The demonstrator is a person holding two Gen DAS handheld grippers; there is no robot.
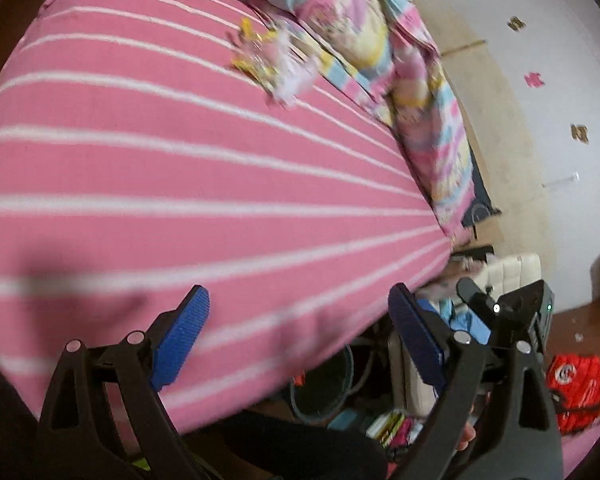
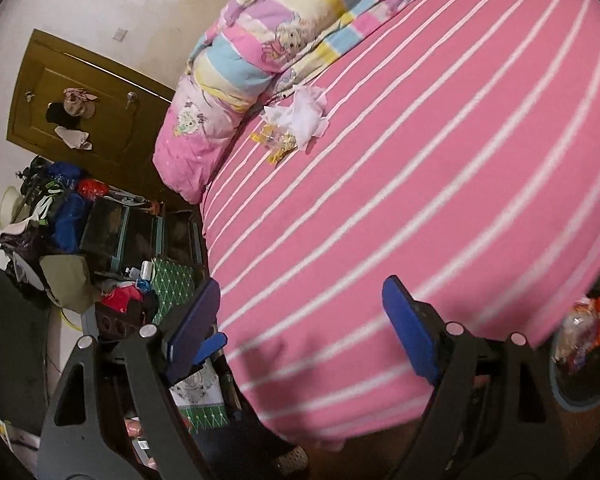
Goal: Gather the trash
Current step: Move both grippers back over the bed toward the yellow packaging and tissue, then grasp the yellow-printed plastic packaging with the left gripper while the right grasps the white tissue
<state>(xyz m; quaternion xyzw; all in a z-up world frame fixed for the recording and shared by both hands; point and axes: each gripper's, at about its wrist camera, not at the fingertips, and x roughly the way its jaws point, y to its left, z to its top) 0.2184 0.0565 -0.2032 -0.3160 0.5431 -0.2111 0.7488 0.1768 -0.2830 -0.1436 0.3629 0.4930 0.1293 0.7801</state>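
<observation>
- A pink striped bed [image 2: 440, 184] fills both views; a folded pastel quilt [image 2: 260, 40] lies along its far edge.
- Beside the bed stand a brown door [image 2: 80, 92], piled bags and clothes [image 2: 60, 208], and a dark bin [image 2: 584, 364] holding red wrappers.
- The trash [image 2: 296, 124], white tissue and yellow wrappers, lies on the sheet against the quilt, well ahead of both grippers, nothing between.
- The left gripper [image 1: 300, 336] stands wide and empty.
- The right gripper [image 2: 300, 328] stands wide and empty.
</observation>
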